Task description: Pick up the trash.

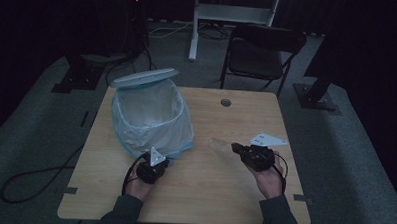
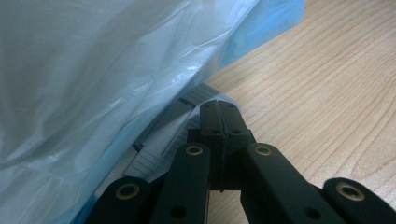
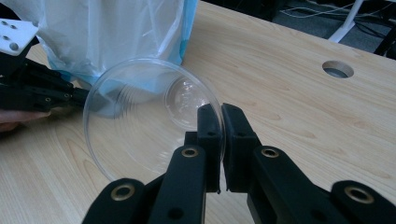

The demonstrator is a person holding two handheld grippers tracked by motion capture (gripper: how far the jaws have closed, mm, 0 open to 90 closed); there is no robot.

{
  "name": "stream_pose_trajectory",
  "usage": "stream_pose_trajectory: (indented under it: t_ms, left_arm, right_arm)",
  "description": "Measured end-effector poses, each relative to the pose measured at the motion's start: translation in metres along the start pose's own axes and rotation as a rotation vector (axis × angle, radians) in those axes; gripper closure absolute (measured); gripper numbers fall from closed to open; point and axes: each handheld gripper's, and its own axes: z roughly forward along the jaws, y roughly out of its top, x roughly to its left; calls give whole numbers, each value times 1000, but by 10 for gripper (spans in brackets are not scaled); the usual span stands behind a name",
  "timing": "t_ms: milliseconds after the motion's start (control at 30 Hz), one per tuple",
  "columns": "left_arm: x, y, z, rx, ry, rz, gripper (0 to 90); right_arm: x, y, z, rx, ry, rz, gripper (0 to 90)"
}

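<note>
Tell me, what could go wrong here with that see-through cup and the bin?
The right gripper pinches the clear plastic cup only by its thin rim, so it might slip out or crumple.

The bin is light and lined with a loose bag. The left gripper is shut at its base, on what looks like the pedal; too strong a push could slide or tip it.

The lid stands up and could drop shut before the cup goes in.
</note>
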Motion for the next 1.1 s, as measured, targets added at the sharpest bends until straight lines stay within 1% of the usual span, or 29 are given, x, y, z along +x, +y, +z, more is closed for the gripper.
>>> stream_pose_trajectory:
  t_ms: [633,1100]
  left_arm:
    - [0,0,0,-1,2,2,900]
    - [0,0,0,4,0,4,900]
  right_arm:
    - [5,11,1,-16,12,-21,867]
    - [7,19,-1,-24,11,-37,867]
